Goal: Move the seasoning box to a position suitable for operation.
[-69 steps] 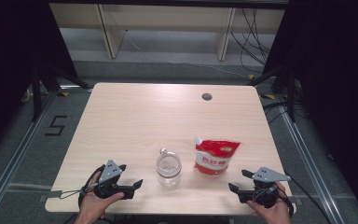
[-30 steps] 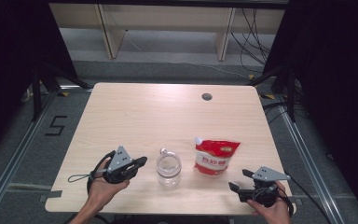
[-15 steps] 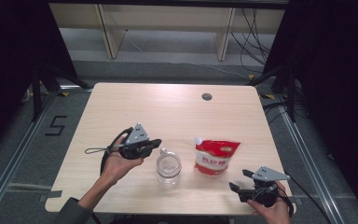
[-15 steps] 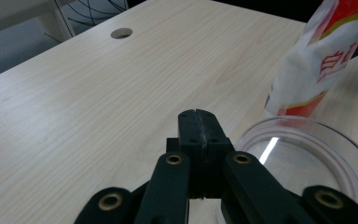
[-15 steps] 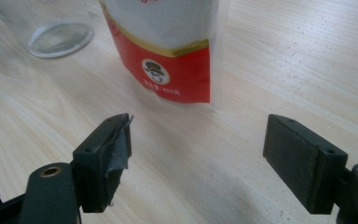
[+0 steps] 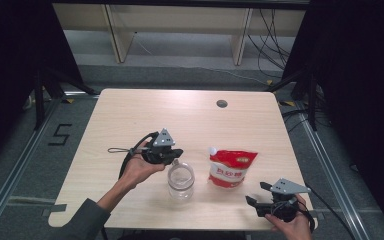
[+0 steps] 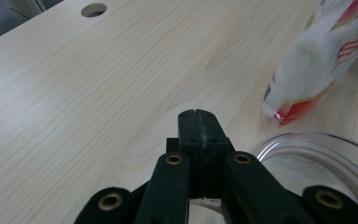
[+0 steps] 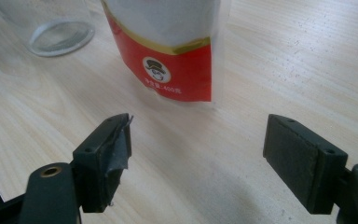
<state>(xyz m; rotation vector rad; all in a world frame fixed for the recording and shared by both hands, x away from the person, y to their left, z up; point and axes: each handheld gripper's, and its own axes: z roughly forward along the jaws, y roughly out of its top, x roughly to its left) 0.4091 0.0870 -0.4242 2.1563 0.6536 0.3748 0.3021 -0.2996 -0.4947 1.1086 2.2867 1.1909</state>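
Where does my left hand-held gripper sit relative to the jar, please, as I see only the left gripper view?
Observer: In the high view the left hand-held gripper hangs just above the far-left rim of the open clear jar, its jaws shut with nothing between them.
Operator: Thank you. What is the right one doing?
Observer: The right hand-held gripper rests at the table's near right edge, jaws wide open and holding nothing.
Operator: And what is it aimed at?
Observer: Its own view looks at the lower part of the red-and-white pouch, which stands upright just beyond the jaws, with the jar's base to the left.
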